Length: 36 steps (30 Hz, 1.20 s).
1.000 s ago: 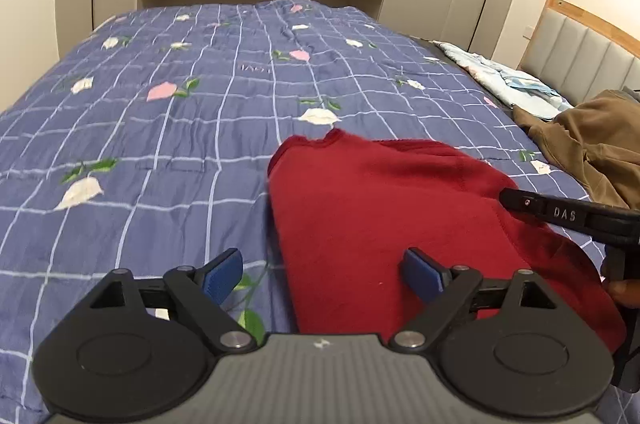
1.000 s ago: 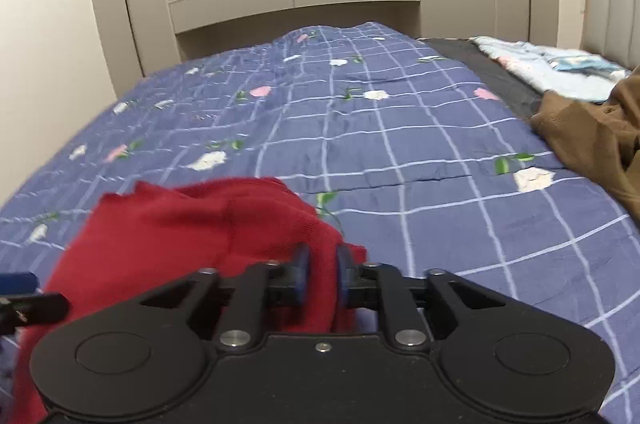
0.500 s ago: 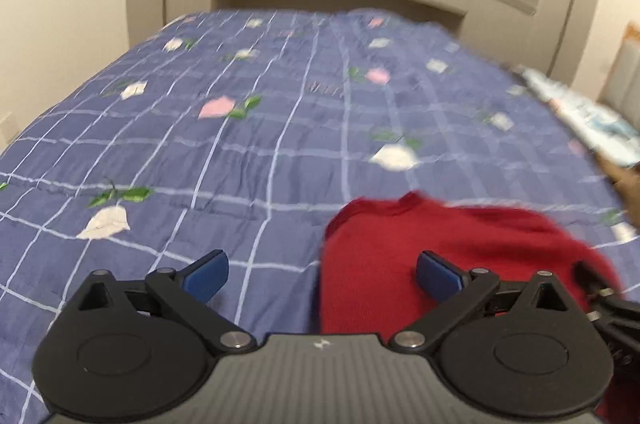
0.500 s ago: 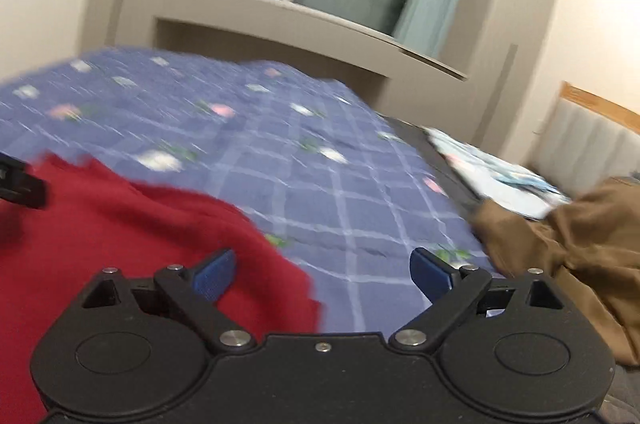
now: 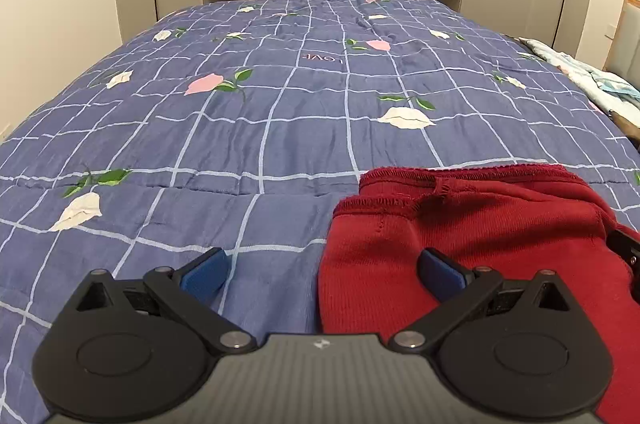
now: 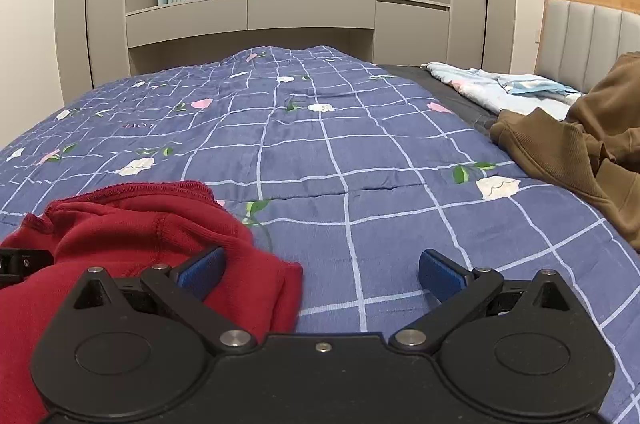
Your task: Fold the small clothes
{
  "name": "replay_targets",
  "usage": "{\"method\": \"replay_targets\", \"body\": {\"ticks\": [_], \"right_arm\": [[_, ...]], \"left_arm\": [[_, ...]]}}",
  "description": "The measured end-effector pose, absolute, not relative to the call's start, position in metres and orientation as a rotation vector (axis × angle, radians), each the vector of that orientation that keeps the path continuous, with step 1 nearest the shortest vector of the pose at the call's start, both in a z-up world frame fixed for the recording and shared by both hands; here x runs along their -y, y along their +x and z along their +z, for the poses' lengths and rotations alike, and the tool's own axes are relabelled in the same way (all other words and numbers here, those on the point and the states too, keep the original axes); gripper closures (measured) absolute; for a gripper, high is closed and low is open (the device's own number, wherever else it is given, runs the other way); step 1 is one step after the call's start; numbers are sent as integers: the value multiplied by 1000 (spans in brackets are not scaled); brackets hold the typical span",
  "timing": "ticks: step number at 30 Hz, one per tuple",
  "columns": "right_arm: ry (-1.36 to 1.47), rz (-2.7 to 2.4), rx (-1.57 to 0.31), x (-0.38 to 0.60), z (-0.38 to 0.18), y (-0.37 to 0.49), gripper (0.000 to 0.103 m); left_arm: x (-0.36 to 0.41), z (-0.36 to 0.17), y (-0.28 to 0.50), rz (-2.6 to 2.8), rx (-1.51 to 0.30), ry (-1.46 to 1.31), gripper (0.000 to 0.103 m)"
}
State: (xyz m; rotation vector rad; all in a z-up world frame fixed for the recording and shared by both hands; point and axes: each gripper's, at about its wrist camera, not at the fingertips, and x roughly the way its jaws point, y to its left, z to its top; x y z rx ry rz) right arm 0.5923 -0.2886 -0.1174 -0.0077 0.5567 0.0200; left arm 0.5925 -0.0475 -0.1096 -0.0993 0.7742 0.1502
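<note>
A dark red knit garment (image 5: 472,224) lies folded on the blue quilt (image 5: 280,128), at the lower right of the left wrist view. It also shows at the lower left of the right wrist view (image 6: 132,236). My left gripper (image 5: 320,274) is open and empty, low over the garment's left edge. My right gripper (image 6: 320,274) is open and empty, over the garment's right edge. Each gripper's tip shows at the edge of the other's view.
A brown garment (image 6: 580,160) lies heaped at the right of the bed near the grey headboard (image 6: 592,36). A light blue patterned cloth (image 6: 500,84) lies behind it. Beige cabinets (image 6: 308,20) and a window stand beyond the bed.
My right gripper let go of the red garment and opened. The garment now lies flat on the quilt. Both grippers swung and drew back a little.
</note>
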Motion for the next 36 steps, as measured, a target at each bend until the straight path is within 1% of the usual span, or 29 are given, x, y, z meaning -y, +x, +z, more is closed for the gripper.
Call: {"method": "replay_targets", "body": {"ticks": [4, 6, 9, 12, 15, 17, 20, 26, 36], "right_arm": [[108, 61, -586, 304, -114, 591, 1], [144, 44, -582, 311, -104, 579, 1], [123, -13, -526, 311, -86, 544, 1], [136, 30, -461, 307, -71, 506, 1], [90, 82, -437, 295, -65, 479, 1], [63, 102, -447, 289, -68, 469, 1], [47, 68, -519, 287, -83, 466, 1], [210, 115, -595, 307, -103, 474, 1], [261, 139, -597, 312, -107, 473, 0]], "left_arm": [[41, -106, 589, 115, -773, -112, 1], [32, -97, 580, 105, -790, -171, 1], [22, -84, 559, 111, -776, -253, 1], [22, -73, 536, 91, -778, -277, 1], [28, -66, 507, 46, -775, -291, 1], [35, -69, 492, 21, -788, -286, 1], [43, -77, 477, 24, -819, -250, 1], [45, -79, 474, 38, -853, -250, 1], [52, -81, 471, 60, -848, -228, 0]]}}
